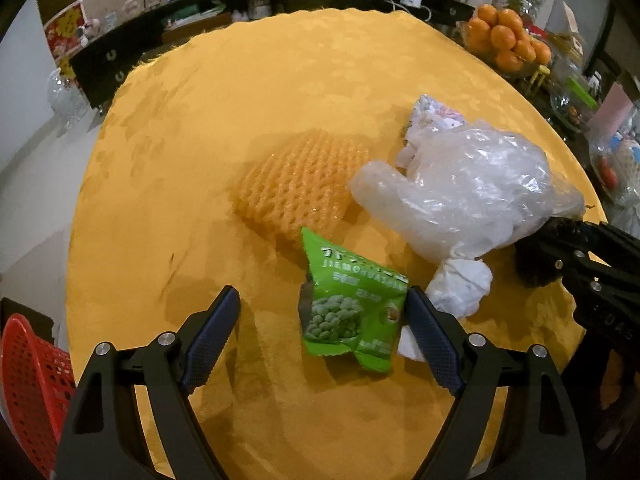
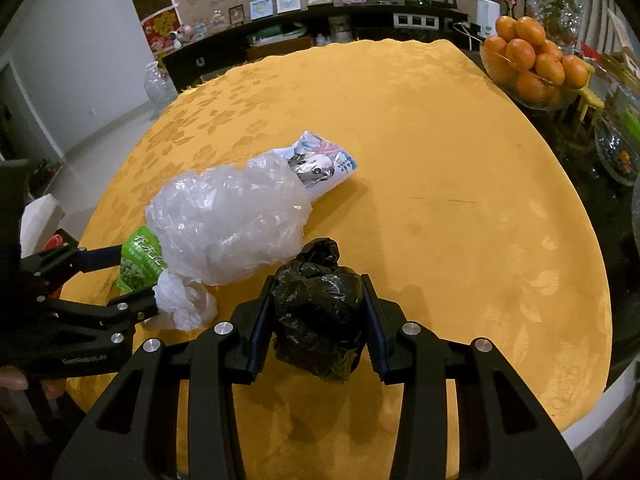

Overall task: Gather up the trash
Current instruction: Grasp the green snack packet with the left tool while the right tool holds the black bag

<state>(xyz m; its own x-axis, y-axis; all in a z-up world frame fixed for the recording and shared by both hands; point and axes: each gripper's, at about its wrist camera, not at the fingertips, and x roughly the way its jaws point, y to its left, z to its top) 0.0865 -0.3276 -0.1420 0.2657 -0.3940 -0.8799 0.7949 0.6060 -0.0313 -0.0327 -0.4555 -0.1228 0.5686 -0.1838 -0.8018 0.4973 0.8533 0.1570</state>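
Observation:
My left gripper is open above the yellow table, and a green snack packet lies between its fingers, against the right one. A white crumpled tissue lies just right of it. An orange foam fruit net lies beyond, a clear plastic bag to the right, and a printed wrapper behind it. My right gripper is shut on a crumpled black plastic bag near the table's front. The clear bag, printed wrapper, green packet and tissue also show in the right wrist view.
A red perforated basket stands off the table at the lower left. A glass bowl of oranges sits at the far right. A dark shelf with frames and ornaments runs behind the table.

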